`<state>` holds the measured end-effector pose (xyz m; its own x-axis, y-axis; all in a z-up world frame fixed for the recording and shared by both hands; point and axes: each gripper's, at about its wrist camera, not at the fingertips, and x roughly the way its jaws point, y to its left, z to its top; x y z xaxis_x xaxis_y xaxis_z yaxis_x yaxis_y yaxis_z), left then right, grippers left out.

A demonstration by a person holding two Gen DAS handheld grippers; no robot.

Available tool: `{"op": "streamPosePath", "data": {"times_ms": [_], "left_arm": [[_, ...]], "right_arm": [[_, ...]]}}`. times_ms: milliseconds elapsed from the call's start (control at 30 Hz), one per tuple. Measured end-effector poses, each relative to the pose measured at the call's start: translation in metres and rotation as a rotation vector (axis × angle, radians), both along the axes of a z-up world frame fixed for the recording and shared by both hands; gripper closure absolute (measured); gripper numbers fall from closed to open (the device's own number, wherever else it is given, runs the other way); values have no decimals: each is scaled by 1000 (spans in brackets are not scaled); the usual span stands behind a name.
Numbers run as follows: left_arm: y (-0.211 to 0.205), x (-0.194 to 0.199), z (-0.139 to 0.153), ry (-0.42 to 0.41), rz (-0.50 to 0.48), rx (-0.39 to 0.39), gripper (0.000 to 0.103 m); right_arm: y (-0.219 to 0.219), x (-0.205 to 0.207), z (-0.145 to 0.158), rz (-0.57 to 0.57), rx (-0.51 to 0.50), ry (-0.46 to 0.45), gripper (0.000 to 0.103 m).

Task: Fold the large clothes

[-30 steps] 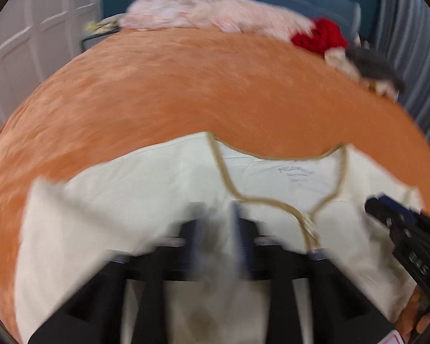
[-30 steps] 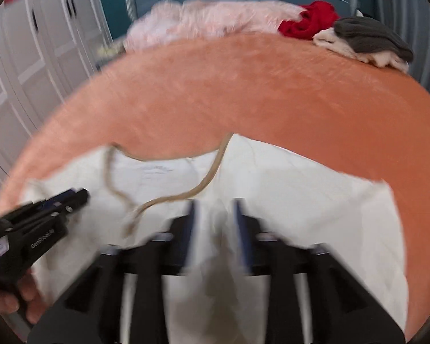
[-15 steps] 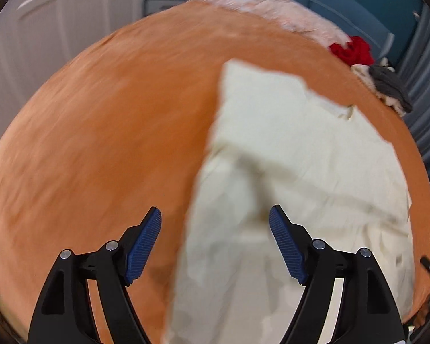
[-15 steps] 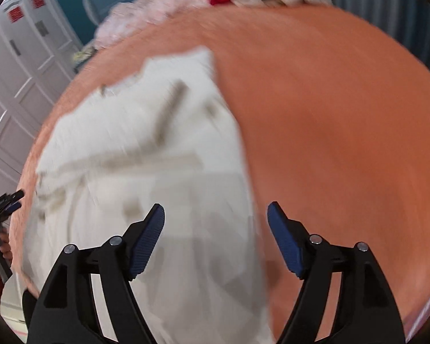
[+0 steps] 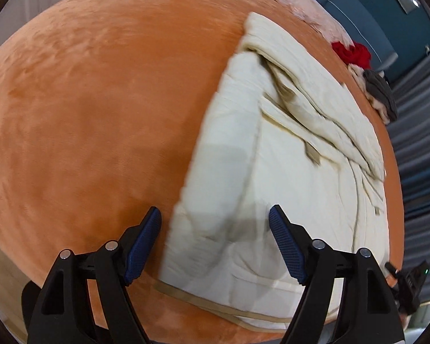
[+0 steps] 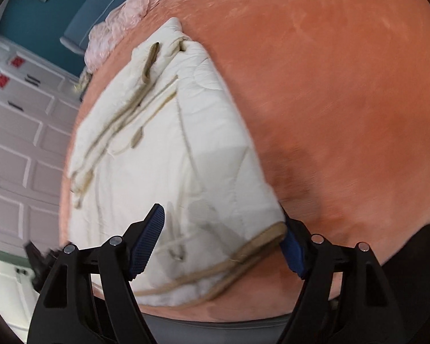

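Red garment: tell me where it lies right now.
The red garment lies at the far edge of the orange bed cover, upper right in the left wrist view, between the pink clothes and the grey garment, beyond the cream garment.

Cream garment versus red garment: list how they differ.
Colour: the cream garment is off-white with tan trim; the red garment is bright red.
Pose: the cream garment lies folded in a long strip; the red garment is bunched in a heap.
Place: the cream garment is near the camera, the red garment at the far edge.
Both rest on the orange cover.
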<state>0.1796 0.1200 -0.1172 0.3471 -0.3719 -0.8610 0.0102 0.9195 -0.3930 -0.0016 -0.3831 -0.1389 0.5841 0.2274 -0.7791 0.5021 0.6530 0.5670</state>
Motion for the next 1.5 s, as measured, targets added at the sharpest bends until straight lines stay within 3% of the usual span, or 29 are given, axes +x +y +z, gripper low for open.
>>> {"op": "streamPosePath", "data": {"times_ms": [67,100,133,167,267,500,700,800,900,1100,1267,1500], "left_arm": [[-6,-3,3,-2,-21,-20,57],[-9,-6,4,-2,-27,-23,63],[-9,-9,8,-11,-32,-19,75],[-9,-11,11,-20,-34,-12,87],[-8,-17,28,-64,-50,-20,96],[4,-47,75,-105,-155,0,98],[24,-140,106,-27,-289,61,98],[36,-187,119,28,-303,59,98],[43,-199,127,39,-264,25,98],[30,-150,171,-134,-196,-27,98],[11,-102,190,-267,-146,-15,98],[-12,-28,171,-301,-73,61,95]], "right_arm": [[3,5,2,-4,-4,0,50],[5,6,2,0,0,-1,67],[6,8,4,3,-10,8,86],[6,8,7,8,-18,5,90],[10,4,23,46,-58,-30,94],[26,-27,63,232,-177,-12,95],[61,-109,89,471,-228,135,95],[74,-142,103,496,-198,162,95],[79,-154,122,465,-171,112,95],[42,-117,165,331,-237,-86,96],[17,-61,187,213,-300,-244,96],[-5,11,165,106,-294,-252,96]]}}
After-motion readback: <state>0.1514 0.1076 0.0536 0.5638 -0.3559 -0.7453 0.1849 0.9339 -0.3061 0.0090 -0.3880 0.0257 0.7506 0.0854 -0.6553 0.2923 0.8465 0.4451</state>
